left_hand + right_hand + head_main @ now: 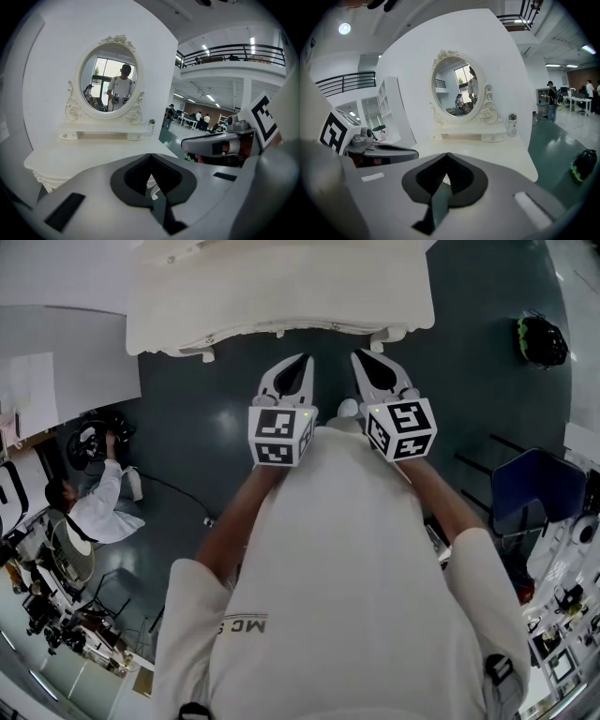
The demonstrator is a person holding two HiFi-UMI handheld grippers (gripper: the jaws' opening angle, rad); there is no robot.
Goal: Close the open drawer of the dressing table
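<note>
The white dressing table (281, 287) stands ahead of me, with its front edge at the top of the head view. Its oval mirror (109, 79) (457, 89) sits on a low shelf with small drawers. No open drawer shows in any view. My left gripper (300, 364) (150, 157) and right gripper (364, 358) (447, 155) hang side by side just short of the table's front, above the dark floor. Both are shut with nothing between the jaws. Each gripper view also catches the other gripper beside it.
A small bottle (151, 124) (512, 123) stands at the right end of the mirror shelf. A green-and-black object (542, 340) lies on the floor to the right, with a blue chair (534, 488) nearer. A person (94, 507) sits at the left beside white furniture (66, 371).
</note>
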